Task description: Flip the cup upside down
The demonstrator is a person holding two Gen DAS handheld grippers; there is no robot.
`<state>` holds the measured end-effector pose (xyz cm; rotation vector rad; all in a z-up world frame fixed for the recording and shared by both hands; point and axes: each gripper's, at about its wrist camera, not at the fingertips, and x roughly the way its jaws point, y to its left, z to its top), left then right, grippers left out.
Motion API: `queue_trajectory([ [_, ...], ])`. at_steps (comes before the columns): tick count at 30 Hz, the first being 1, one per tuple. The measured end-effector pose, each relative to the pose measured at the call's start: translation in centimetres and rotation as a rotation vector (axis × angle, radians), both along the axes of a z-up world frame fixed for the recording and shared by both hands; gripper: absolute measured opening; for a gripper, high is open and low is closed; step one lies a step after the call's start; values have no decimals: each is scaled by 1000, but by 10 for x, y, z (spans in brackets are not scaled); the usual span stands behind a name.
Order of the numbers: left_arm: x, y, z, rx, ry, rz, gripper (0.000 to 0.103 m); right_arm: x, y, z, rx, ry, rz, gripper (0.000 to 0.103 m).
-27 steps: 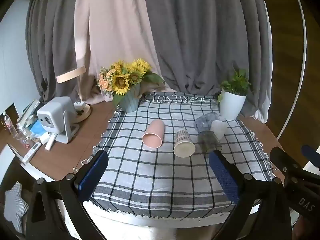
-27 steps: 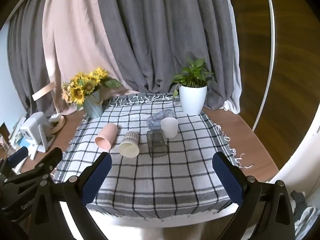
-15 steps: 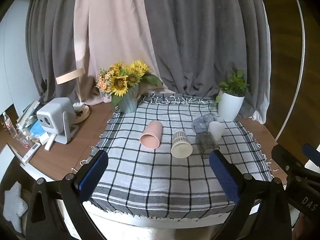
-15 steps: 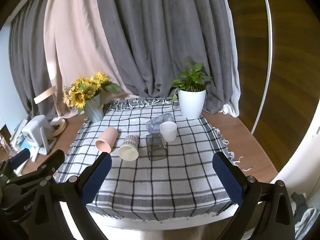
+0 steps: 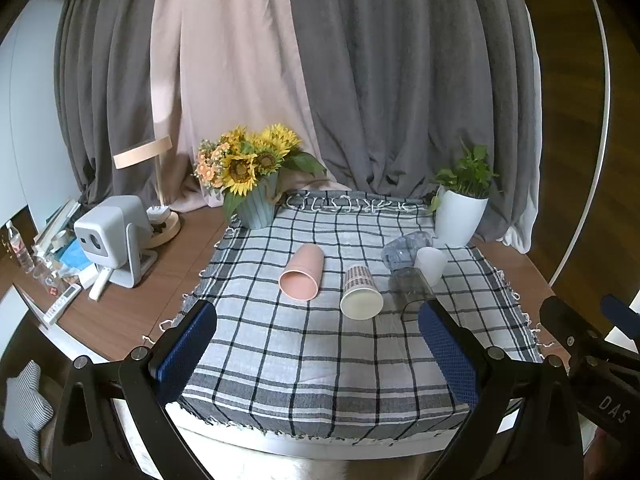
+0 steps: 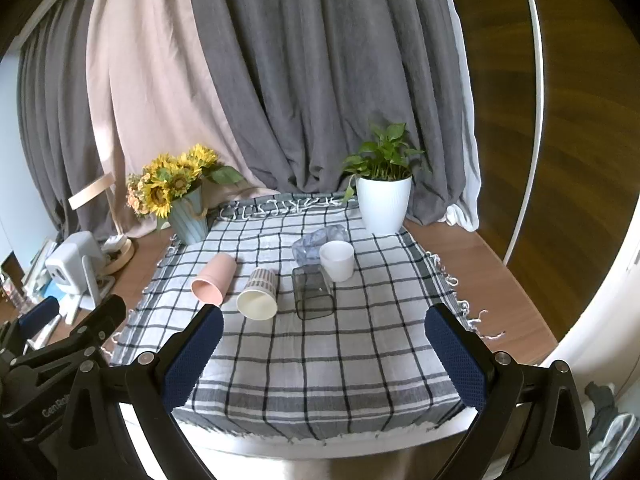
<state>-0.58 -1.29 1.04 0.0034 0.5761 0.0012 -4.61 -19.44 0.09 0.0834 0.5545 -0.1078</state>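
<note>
— Where are the cups?

— On the checked cloth (image 6: 320, 360) over the desk (image 5: 168, 280). A pink cup (image 5: 302, 272) lies on its side, mouth toward the cameras. Just to its right a patterned paper cup (image 5: 360, 292) lies on its side too, its open mouth also facing forward. Further right a clear square tumbler (image 6: 313, 291) lies down, and behind it a white cup (image 6: 337, 255) stands upright, just beside a crumpled clear plastic cup (image 6: 316, 238).

— And the grippers?

— The left gripper (image 5: 316, 344) hangs over the near edge of the cloth with its jaws wide apart, nothing between them. The right gripper (image 6: 322, 342) is the same: jaws spread, empty, well short of the cups.

— Anything else around?

— A vase of sunflowers (image 5: 252, 176) at the back left corner of the cloth, a potted green plant (image 6: 382, 188) at the back right, a small white projector (image 5: 114, 240) and a lamp (image 5: 154, 184) on the bare wood to the left, and grey and beige curtains (image 6: 280, 80) behind.
</note>
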Motion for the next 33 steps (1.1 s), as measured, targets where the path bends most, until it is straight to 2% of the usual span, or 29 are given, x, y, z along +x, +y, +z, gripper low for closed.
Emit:
queue_trajectory([
  [33, -1, 1, -5, -7, 0, 1, 103, 3, 1, -4, 4, 8, 2, 102],
])
